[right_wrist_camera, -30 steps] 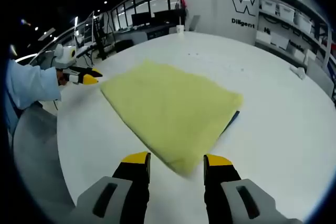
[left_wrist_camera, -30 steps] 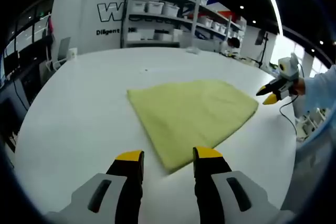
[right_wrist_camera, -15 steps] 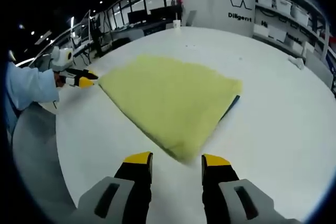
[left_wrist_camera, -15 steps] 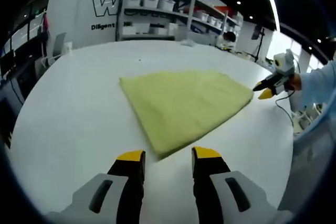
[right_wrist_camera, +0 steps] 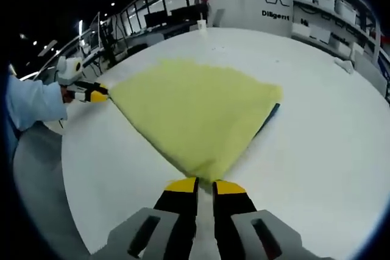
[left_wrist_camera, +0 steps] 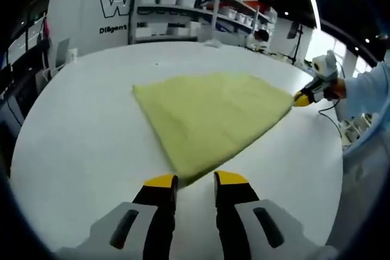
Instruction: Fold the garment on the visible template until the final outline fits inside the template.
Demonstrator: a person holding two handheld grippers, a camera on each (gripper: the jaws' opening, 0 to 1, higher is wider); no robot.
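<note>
The right claw, at the bottom centre of the right gripper view, has narrowed from a wide stance a second ago to nearly closed on the near corner of the yellow garment; the left claw has also narrowed over its own corner but remains part open, so a fresh fold appears to be starting. The garment lies flat mid-frame on the white counter, a dark template edge showing at its right side. Nothing obstructs the fold; shelving stands well beyond the counter at the top.

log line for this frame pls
stage: corner grasp | garment: yellow, flat on white table | right gripper: jaws nearly shut at near corner | left gripper: jaws narrow at another corner | dark template edge visible under cloth
</note>
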